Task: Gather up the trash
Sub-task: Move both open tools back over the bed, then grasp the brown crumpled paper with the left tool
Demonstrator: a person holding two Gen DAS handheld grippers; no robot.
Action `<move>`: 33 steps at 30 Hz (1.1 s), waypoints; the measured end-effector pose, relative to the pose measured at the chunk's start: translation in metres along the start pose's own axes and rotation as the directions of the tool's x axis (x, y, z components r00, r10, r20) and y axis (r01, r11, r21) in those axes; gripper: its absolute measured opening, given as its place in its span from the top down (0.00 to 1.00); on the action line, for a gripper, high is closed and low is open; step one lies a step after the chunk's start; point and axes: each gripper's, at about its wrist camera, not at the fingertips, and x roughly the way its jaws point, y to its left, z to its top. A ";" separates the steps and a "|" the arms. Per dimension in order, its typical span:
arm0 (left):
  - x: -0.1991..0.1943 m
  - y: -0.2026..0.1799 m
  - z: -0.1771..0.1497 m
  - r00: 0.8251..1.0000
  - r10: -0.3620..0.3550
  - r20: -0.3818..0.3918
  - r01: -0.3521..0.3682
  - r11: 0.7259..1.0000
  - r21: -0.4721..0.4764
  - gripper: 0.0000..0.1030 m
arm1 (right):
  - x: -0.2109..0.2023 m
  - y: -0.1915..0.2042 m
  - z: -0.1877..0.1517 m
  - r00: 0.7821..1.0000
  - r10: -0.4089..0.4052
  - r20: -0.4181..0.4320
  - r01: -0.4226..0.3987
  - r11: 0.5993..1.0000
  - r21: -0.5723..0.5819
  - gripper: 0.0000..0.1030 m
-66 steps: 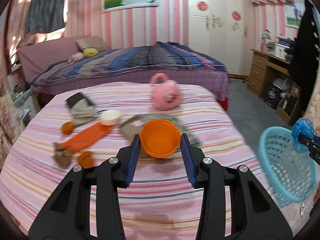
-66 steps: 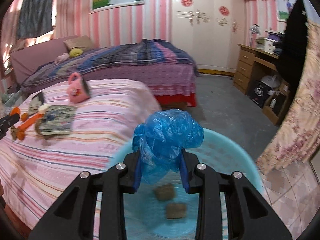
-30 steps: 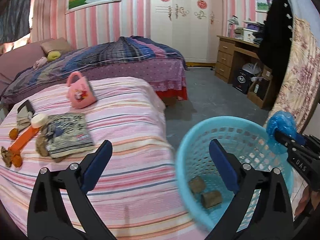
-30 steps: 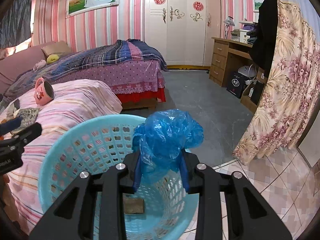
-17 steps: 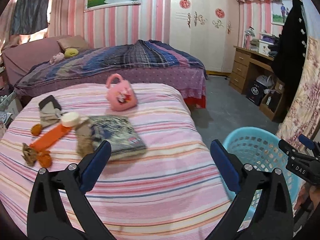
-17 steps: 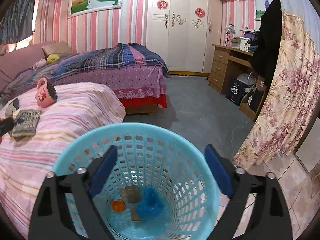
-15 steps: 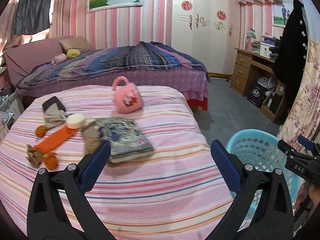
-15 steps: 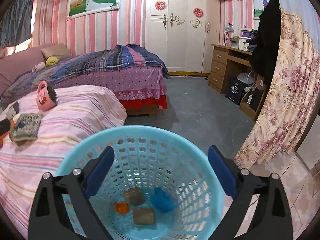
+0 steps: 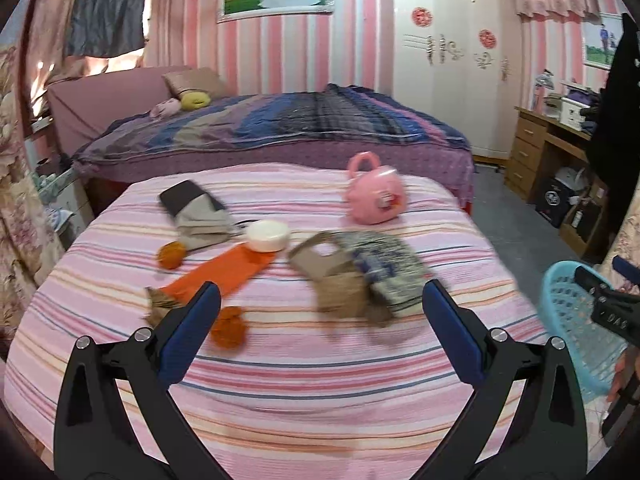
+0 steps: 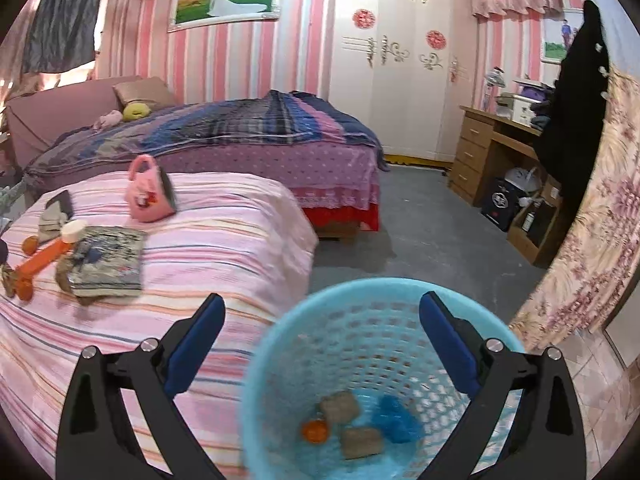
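Note:
My left gripper hangs open and empty over the striped bed. Ahead of it lie an orange ball, a second orange ball, an orange strip, a brown scrap and torn brown cardboard. My right gripper is above the blue basket, its jaws opening with nothing between them. In the basket lie a crumpled blue bag, two brown lumps and an orange cup. The basket shows at the left wrist view's right edge.
On the bed also sit a pink toy bag, a patterned pouch, a white round lid and a grey-black cloth. A second bed stands behind, a wooden desk at the right, a floral curtain beside the basket.
My right gripper opened and the blue bag dropped into the basket. My left gripper swung from the basket back over the bed, so the trash there has moved toward the middle of its view.

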 end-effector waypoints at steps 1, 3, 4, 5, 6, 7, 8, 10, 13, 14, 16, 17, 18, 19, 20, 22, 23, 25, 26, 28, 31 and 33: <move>0.003 0.010 -0.002 1.000 0.016 -0.002 -0.016 1.000 -0.003 0.05 | 0.001 0.008 0.001 1.000 0.009 -0.001 -0.009 1.000 -0.006 0.07; 0.008 0.026 -0.004 0.999 0.044 -0.005 -0.044 0.999 -0.009 0.05 | 0.003 0.019 0.002 1.000 0.019 -0.004 -0.019 1.000 -0.011 0.07; 0.012 0.036 -0.005 0.998 0.058 -0.010 -0.058 0.998 -0.014 0.05 | 0.005 0.027 0.003 1.000 0.030 -0.005 -0.030 0.999 -0.011 0.07; 0.016 0.043 -0.007 0.997 0.069 -0.017 -0.069 0.997 -0.020 0.05 | 0.005 0.032 0.004 0.999 0.036 -0.006 -0.037 0.999 -0.011 0.07; 0.020 0.053 -0.008 0.996 0.081 -0.027 -0.082 0.996 -0.034 0.05 | 0.007 0.040 0.005 0.999 0.049 -0.008 -0.049 0.999 -0.008 0.07; 0.025 0.062 -0.009 0.995 0.089 -0.038 -0.091 0.995 -0.051 0.05 | 0.007 0.042 0.004 0.999 0.052 -0.009 -0.052 0.999 -0.007 0.07; 0.029 0.070 -0.010 0.994 0.093 -0.050 -0.096 0.993 -0.066 0.05 | 0.008 0.047 0.004 0.998 0.057 -0.010 -0.057 0.998 -0.007 0.07; 0.036 0.086 -0.013 0.992 0.095 -0.077 -0.102 0.991 -0.089 0.05 | 0.010 0.058 0.005 0.998 0.065 -0.013 -0.065 0.998 -0.006 0.07; 0.044 0.101 -0.019 0.987 0.116 -0.108 -0.124 0.989 -0.079 0.05 | 0.014 0.070 0.005 0.997 0.078 -0.024 -0.078 0.997 -0.010 0.07; 0.045 0.104 -0.020 0.986 0.120 -0.114 -0.130 0.988 -0.078 0.05 | 0.015 0.073 0.005 0.997 0.078 -0.026 -0.079 0.997 -0.011 0.07; 0.048 0.114 -0.022 0.985 0.117 -0.127 -0.128 0.988 -0.083 0.05 | 0.017 0.081 0.004 0.996 0.083 -0.034 -0.083 0.996 -0.020 0.07; 0.051 0.118 -0.023 0.984 0.114 -0.135 -0.126 0.989 -0.082 0.05 | 0.018 0.082 0.004 0.996 0.083 -0.036 -0.084 0.996 -0.023 0.07; 0.053 0.119 -0.023 0.983 0.117 -0.139 -0.128 0.989 -0.077 0.05 | 0.019 0.084 0.004 0.996 0.083 -0.038 -0.084 0.996 -0.026 0.07; 0.055 0.120 -0.023 0.982 0.125 -0.145 -0.136 0.988 -0.068 0.05 | 0.020 0.087 0.004 0.996 0.083 -0.040 -0.084 0.996 -0.028 0.07; 0.059 0.122 -0.025 0.979 0.135 -0.152 -0.145 0.988 -0.056 0.05 | 0.021 0.088 0.004 0.995 0.086 -0.043 -0.087 0.996 -0.026 0.07; 0.063 0.126 -0.025 0.977 0.133 -0.166 -0.143 0.988 -0.053 0.05 | 0.025 0.093 0.005 0.994 0.096 -0.051 -0.097 0.995 -0.020 0.07; 0.066 0.128 -0.026 0.977 0.121 -0.177 -0.133 0.990 -0.055 0.05 | 0.026 0.093 0.006 0.994 0.097 -0.053 -0.098 0.995 -0.020 0.07; 0.067 0.132 -0.026 0.976 0.117 -0.186 -0.130 0.990 -0.058 0.05 | 0.030 0.099 0.005 0.993 0.104 -0.063 -0.106 0.994 -0.023 0.07; 0.067 0.134 -0.027 0.975 0.120 -0.188 -0.133 0.989 -0.060 0.05 | 0.030 0.099 0.005 0.992 0.105 -0.065 -0.107 0.994 -0.025 0.07; 0.070 0.141 -0.028 0.972 0.117 -0.204 -0.134 0.989 -0.068 0.05 | 0.033 0.105 0.004 0.992 0.107 -0.073 -0.110 0.993 -0.038 0.07; 0.074 0.147 -0.030 0.969 0.103 -0.225 -0.126 0.988 -0.088 0.05 | 0.033 0.109 0.005 0.991 0.110 -0.076 -0.114 0.992 -0.053 0.07; 0.077 0.150 -0.031 0.967 0.091 -0.236 -0.117 0.988 -0.098 0.06 | 0.035 0.114 0.006 0.991 0.111 -0.077 -0.116 0.991 -0.068 0.07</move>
